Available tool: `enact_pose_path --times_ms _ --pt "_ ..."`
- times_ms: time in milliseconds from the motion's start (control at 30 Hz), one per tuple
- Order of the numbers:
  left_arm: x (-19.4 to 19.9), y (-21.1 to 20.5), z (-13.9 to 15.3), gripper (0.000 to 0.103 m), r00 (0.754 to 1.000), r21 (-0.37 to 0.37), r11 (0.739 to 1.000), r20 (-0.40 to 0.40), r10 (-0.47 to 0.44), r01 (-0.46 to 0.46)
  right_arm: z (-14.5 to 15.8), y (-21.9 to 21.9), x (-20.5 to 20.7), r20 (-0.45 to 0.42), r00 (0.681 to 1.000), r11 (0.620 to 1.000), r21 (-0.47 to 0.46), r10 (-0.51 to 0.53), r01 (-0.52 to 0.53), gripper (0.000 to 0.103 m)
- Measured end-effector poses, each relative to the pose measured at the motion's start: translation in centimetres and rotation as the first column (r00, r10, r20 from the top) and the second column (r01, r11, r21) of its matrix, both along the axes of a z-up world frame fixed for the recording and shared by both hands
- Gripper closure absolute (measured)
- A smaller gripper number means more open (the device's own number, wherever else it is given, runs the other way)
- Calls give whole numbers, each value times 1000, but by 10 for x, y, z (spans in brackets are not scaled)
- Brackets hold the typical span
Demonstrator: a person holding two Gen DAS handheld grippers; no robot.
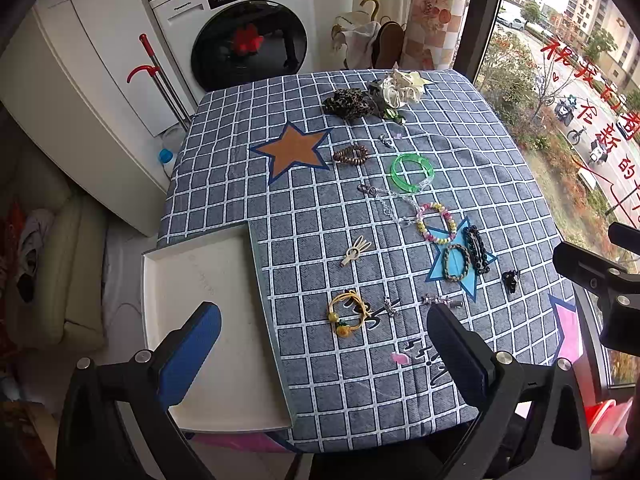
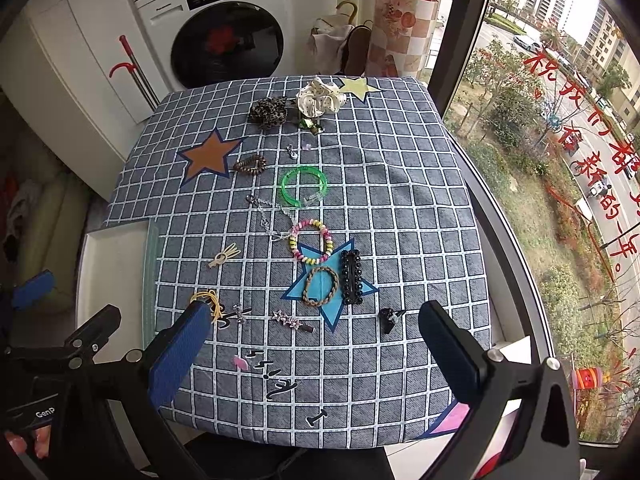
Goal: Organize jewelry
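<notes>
Both tools hang spread and empty above a checked tablecloth [image 1: 400,380] — left gripper [image 1: 324,344], right gripper [image 2: 316,344] — where bracelets, clips and scrunchies lie scattered singly, the white tray [image 1: 200,280] at its left edge bare, apparently awaiting them — sorting seems unstarted

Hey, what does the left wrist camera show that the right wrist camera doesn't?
Only the left wrist view shows nearly the whole white tray and the complete yellow hair tie. Only the right wrist view shows the yellow star patch unobstructed and a hand on the other gripper's handle. Both show the green bangle, braided bracelet, and open, empty jaws.
</notes>
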State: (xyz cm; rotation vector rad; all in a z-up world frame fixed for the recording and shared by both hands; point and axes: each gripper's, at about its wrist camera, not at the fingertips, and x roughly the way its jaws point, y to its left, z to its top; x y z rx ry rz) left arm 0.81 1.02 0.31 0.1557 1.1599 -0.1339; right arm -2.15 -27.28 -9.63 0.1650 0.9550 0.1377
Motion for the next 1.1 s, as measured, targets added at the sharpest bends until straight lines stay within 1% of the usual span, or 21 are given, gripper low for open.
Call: enact_pose_path --times_ms 533,767,1100 --pt "-1 0 -4 0 1000 7 1000 -6 2 -2 -2 2 0 -3 1000 1000 0 1 -1 0" --pt "0 -1 -6 0 1000 14 1000 -17 2 -2 -10 3 -1 -14 1000 1000 7 0 0 0" --pt "3 -1 -8 0 1000 21 1000 -26 7 -6 -12 -2 1 -25 1000 1000 12 -1 2 0"
